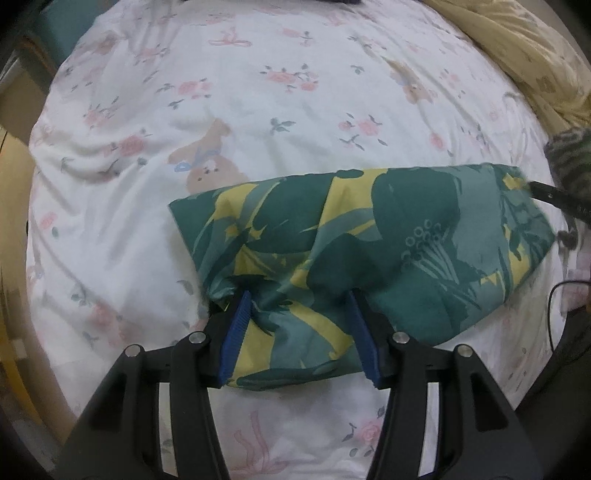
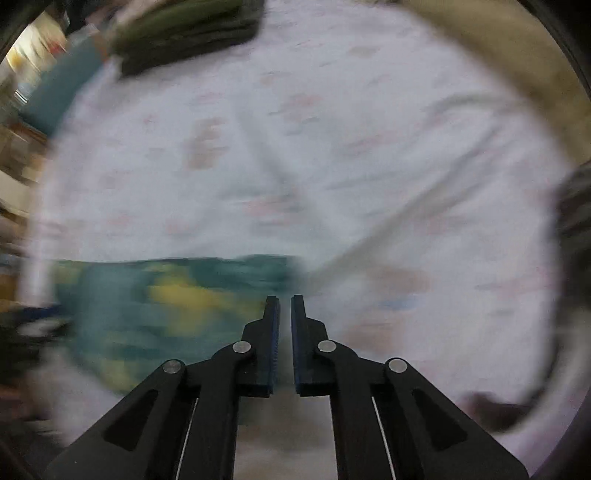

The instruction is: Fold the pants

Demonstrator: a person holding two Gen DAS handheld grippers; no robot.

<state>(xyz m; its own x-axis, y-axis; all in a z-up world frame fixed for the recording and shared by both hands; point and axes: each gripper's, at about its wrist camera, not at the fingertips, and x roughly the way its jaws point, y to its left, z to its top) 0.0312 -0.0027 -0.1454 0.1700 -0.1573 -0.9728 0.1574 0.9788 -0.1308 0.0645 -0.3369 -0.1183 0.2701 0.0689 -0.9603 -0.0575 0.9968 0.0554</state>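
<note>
The fingers of the left gripper stand half spread, and a bunched fold of the pants sits between the two blue pads, which press into the cloth from both sides, so this gripper pinches the near edge of the garment. The pants are green with yellow and dark leaf shapes, and they lie folded into a wide band on the bed sheet, which is white with pink flowers and small brown bears. In the left wrist view the band goes from the middle to the right side, where a dark part of the other tool touches its far corner. A yellow blanket lies at the upper right of the bed. The right gripper has its fingers almost pressed together, with only a thin gap and no cloth in it. The right wrist view is much blurred; there the pants show as a green and yellow patch to the left of the fingers, on the sheet, and a pile of dark green cloth lies at the top.
</note>
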